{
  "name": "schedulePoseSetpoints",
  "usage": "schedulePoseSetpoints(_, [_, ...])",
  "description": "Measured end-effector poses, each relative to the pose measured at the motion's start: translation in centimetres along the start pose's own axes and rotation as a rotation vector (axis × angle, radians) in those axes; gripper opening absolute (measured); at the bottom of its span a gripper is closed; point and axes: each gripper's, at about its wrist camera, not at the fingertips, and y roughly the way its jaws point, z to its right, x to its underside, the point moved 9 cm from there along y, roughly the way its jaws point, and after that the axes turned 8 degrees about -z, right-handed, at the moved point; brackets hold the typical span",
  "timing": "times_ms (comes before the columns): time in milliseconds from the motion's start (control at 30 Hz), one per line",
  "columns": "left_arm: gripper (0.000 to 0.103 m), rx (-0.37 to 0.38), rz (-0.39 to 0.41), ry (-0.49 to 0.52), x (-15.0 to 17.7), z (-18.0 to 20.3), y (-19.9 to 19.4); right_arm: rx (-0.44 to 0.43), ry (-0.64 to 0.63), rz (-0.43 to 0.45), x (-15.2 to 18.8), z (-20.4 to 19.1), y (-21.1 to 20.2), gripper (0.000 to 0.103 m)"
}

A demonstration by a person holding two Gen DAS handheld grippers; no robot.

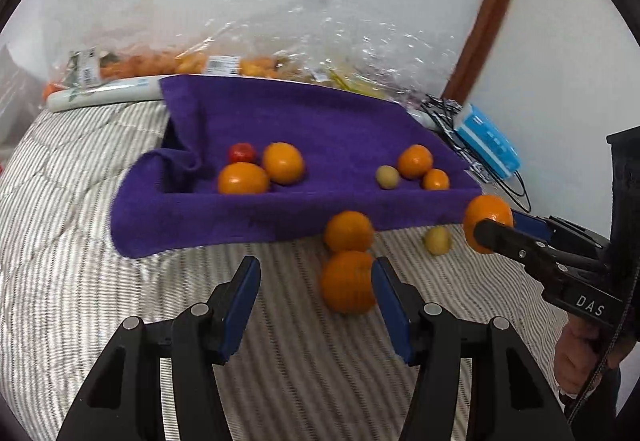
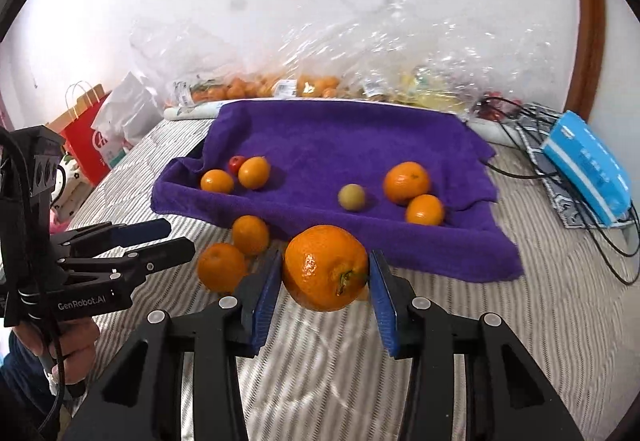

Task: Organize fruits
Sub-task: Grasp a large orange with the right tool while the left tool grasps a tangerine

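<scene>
Six fruits on towel [image 2: 320, 145]; two oranges [image 2: 250, 235] on bedspread [image 2: 520, 321] before it; bags [image 2: 304, 81] behind.

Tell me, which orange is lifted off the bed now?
The orange with the stem, held in the right gripper. The other oranges lie on the bed or the purple towel.

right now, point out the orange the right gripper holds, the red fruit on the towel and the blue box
held orange [image 2: 325, 268], right wrist view, middle of its front skin
red fruit [image 1: 241, 153], left wrist view, centre of its visible top
blue box [image 2: 588, 170], right wrist view, middle of its upper face
</scene>
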Motion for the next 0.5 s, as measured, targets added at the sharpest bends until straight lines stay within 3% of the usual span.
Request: schedulePoseSetpoints(500, [0.056,-0.048,-0.072,0.057,0.4,2.2,2.8,0.049,0.092,-0.03,2.4,5.1,0.2,0.043])
